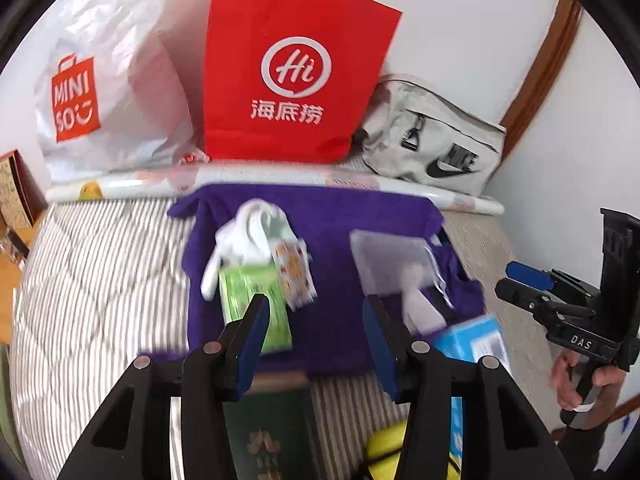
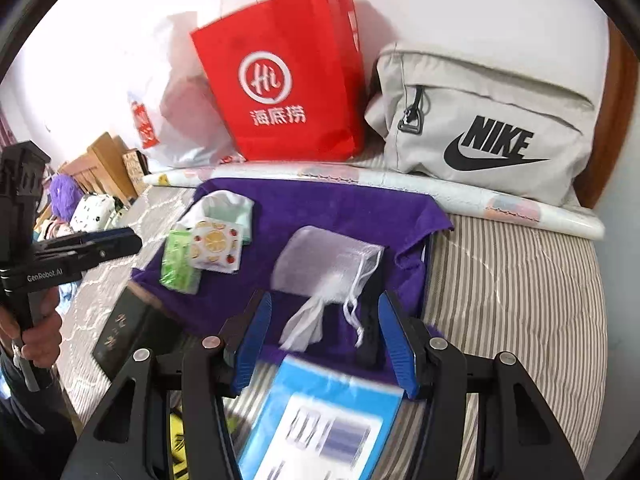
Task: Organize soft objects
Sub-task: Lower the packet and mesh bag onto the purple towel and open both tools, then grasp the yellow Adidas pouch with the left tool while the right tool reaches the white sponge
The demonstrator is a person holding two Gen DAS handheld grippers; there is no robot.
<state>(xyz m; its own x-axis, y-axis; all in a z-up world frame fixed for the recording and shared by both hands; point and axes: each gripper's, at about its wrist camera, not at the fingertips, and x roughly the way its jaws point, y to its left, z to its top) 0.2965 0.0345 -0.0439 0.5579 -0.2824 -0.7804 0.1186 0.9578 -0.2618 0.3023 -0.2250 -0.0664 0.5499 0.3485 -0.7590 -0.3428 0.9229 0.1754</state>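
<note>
A purple towel (image 1: 332,220) (image 2: 320,204) lies spread on the striped bed. On its left part sit a white sock (image 1: 248,232) (image 2: 224,204), a green tissue pack (image 1: 256,296) (image 2: 178,260) and a fruit-print pack (image 1: 294,272) (image 2: 216,246). On the right part are a see-through drawstring pouch (image 1: 388,260) (image 2: 320,264) and a white tissue (image 1: 420,308) (image 2: 304,320). My left gripper (image 1: 316,304) (image 2: 120,242) hovers open above the towel's near edge, holding nothing. My right gripper (image 2: 325,300) (image 1: 520,280) is open too, above the pouch and tissue, not touching them.
A blue box (image 1: 476,340) (image 2: 320,420) and a dark green book (image 1: 272,432) (image 2: 120,328) lie on the bedcover near the towel. Against the wall stand a red paper bag (image 1: 296,72), a white plastic bag (image 1: 108,92) and a grey Nike bag (image 2: 488,132); a rolled sheet (image 1: 280,178) lies before them.
</note>
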